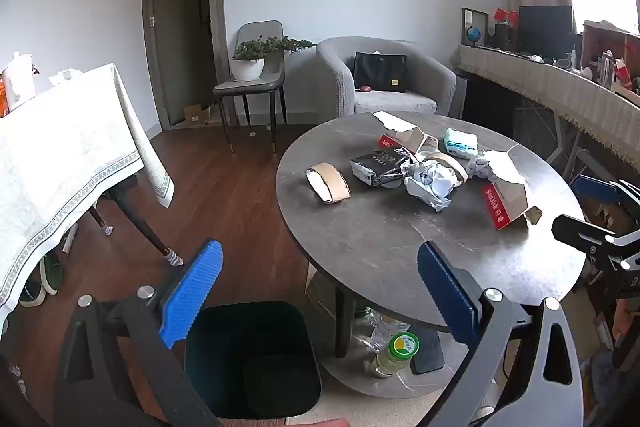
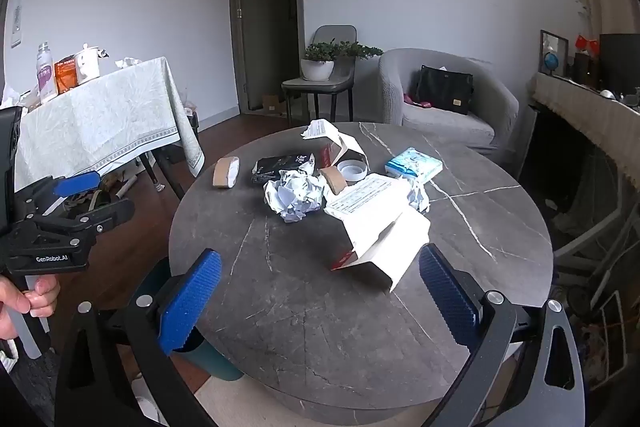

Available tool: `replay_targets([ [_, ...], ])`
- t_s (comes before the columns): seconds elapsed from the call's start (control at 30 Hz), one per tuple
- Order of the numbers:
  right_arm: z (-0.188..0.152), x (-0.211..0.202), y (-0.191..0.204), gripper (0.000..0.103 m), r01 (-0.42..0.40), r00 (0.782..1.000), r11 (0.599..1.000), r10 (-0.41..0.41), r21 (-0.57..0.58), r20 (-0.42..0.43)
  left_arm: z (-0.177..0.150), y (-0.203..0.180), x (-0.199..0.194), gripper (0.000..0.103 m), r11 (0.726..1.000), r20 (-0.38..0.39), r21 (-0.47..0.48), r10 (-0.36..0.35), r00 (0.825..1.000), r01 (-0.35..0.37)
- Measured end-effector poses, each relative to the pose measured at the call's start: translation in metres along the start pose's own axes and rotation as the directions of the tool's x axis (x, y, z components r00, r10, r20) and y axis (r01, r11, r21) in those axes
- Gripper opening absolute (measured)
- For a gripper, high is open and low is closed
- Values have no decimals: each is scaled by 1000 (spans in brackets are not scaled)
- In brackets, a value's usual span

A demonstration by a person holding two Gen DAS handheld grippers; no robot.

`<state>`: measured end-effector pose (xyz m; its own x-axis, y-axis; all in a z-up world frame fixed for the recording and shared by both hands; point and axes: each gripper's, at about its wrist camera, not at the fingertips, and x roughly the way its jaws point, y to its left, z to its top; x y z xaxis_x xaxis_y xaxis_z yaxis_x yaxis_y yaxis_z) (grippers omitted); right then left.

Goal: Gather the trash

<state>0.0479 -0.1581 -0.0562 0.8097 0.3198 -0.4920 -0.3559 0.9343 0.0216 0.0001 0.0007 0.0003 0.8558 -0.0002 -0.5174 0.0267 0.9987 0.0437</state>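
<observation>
Trash lies on a round dark marble table point(image 1: 380, 247) point(image 2: 320, 287): a tape roll point(image 1: 328, 183) point(image 2: 226, 172), a black packet point(image 1: 380, 163) point(image 2: 280, 165), crumpled paper point(image 1: 430, 183) point(image 2: 296, 195), a torn white and red box point(image 1: 506, 197) point(image 2: 380, 227) and a tissue pack point(image 1: 462, 143) point(image 2: 414, 165). A dark bin point(image 1: 252, 359) point(image 2: 208, 359) stands on the floor at the table's near left. My left gripper point(image 1: 320, 291) is open and empty above the bin. My right gripper point(image 2: 320, 287) is open and empty over the table's near edge.
A table with a pale cloth point(image 1: 60, 155) point(image 2: 104, 119) stands at the left. A grey armchair point(image 1: 384, 79) and a chair with a potted plant point(image 1: 252, 67) stand behind. A green-capped bottle point(image 1: 394, 353) lies on the table's lower shelf. A long covered counter point(image 1: 560, 87) runs along the right.
</observation>
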Motion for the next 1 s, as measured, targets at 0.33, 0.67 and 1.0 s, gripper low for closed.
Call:
replay_targets([
  [0.33, 2, -4, 6, 100, 5, 1000, 1000, -5, -5, 6, -1, 4, 0, 100, 1000, -6, -18, -8, 1000, 8],
  [0.67, 0, 0, 3, 100, 10, 1000, 1000, -10, -8, 5, -3, 6, 4, 100, 1000, -14, -21, -10, 1000, 9],
  [1.0, -1, 0, 3, 100, 11, 1000, 1000, -11, -10, 2, -3, 6, 4, 100, 1000, -16, -21, -9, 1000, 9],
])
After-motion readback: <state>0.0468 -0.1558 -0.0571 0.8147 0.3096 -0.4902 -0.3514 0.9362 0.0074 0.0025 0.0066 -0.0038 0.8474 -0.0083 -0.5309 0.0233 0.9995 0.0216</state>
